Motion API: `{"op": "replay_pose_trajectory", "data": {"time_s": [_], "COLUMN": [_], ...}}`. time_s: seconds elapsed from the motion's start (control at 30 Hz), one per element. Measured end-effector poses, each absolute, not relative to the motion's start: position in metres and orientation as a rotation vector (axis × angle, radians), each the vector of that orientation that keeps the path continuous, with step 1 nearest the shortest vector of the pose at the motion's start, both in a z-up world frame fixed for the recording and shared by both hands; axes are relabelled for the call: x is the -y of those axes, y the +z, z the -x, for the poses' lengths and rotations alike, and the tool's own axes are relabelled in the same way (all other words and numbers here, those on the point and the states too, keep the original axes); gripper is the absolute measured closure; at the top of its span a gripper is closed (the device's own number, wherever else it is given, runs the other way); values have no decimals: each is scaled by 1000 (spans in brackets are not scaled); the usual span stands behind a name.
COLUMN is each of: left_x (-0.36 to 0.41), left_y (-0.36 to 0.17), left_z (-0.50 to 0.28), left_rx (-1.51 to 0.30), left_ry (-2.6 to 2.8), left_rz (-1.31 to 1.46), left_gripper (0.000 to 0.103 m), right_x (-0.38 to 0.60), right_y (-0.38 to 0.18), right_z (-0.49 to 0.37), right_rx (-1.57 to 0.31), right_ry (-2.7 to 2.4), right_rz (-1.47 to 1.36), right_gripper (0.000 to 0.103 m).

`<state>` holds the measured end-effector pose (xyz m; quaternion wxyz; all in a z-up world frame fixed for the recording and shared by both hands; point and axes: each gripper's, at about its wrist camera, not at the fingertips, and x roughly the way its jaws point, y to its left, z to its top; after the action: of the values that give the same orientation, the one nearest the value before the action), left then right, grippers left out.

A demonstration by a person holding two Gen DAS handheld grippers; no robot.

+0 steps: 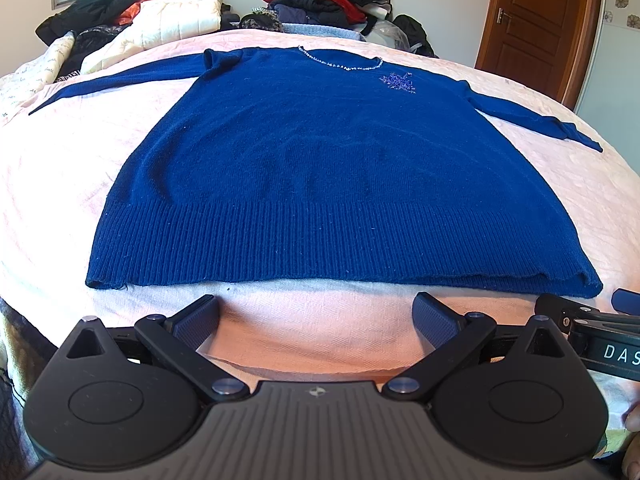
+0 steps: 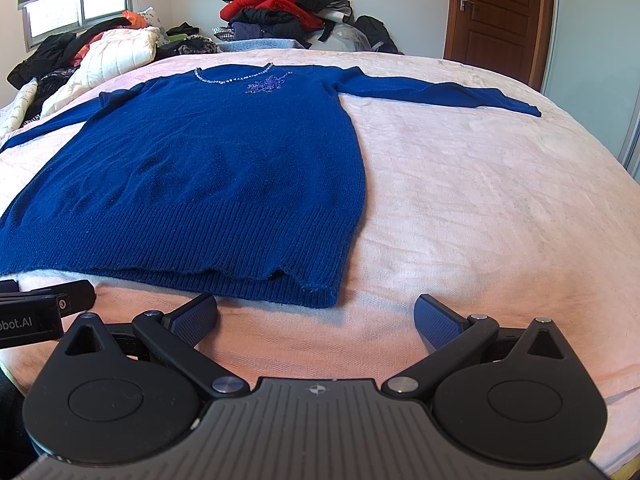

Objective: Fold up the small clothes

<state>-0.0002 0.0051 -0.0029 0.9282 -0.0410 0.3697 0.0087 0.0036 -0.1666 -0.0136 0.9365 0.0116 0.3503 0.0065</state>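
I see the blue sweater [image 1: 320, 168] lying flat on the bed [image 1: 52, 184], hem toward me, beaded neckline [image 1: 340, 62] away, sleeves spread sideways. My left gripper [image 1: 316, 320] and right gripper [image 2: 316, 320] hover near the hem, fingers wide, empty.

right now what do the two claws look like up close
Both the left claw and the right claw match: matte black linkage arms with silver pivot pins, round black discs at each side, a ribbed grey housing with a small compass-like mark, and blue textured fingertips. White lettering runs along each one's side.
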Motion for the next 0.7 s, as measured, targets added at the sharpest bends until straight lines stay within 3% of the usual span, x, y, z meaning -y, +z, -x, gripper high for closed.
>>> {"op": "replay_pose_trajectory", "data": {"time_s": [0.7], "left_x": [-6], "left_y": [-3], "left_z": [0], "left_rx": [-764], "left_ry": [19], "left_rz": [90], "left_gripper": [0], "right_x": [166], "right_y": [-13], "right_z": [-3], "right_rx": [-716], "right_ry": [13], "right_rz": [-23], "right_gripper": [1]}}
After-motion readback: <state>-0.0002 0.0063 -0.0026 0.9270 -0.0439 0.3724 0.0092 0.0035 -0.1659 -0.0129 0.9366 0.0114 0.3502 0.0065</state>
